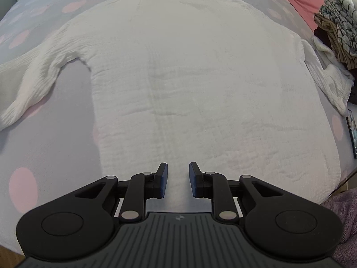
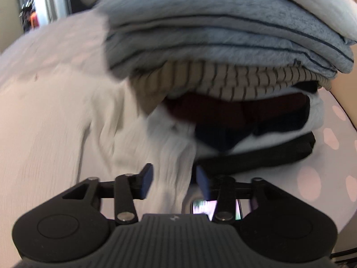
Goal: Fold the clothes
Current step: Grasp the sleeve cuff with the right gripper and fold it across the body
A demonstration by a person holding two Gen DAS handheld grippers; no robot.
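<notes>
The white top (image 1: 189, 71) lies spread flat, neckline away from the camera, on the dotted bedsheet (image 1: 55, 138), and it is the landmark for everything else. Its body is smooth and unfolded. One sleeve (image 1: 29, 84) stretches out past its left edge, and the other sleeve (image 1: 323, 80) runs off its right edge toward a pile of clothes (image 1: 337, 26) just beside that side.

The left gripper (image 1: 178, 179) hovers over the hem of the top, its jaws a narrow gap apart with nothing between them.

In the right wrist view, which is blurred, the right gripper (image 2: 175, 182) hangs over the right sleeve's rumpled cloth (image 2: 169, 156), close under the stack of folded garments (image 2: 223, 44). Its jaws stand well apart; the cloth shows in the gap, but the pads do not appear to press it.

By my reading, the laying-out is done and no fold has been made. Sleeves and body are all left to fold.
</notes>
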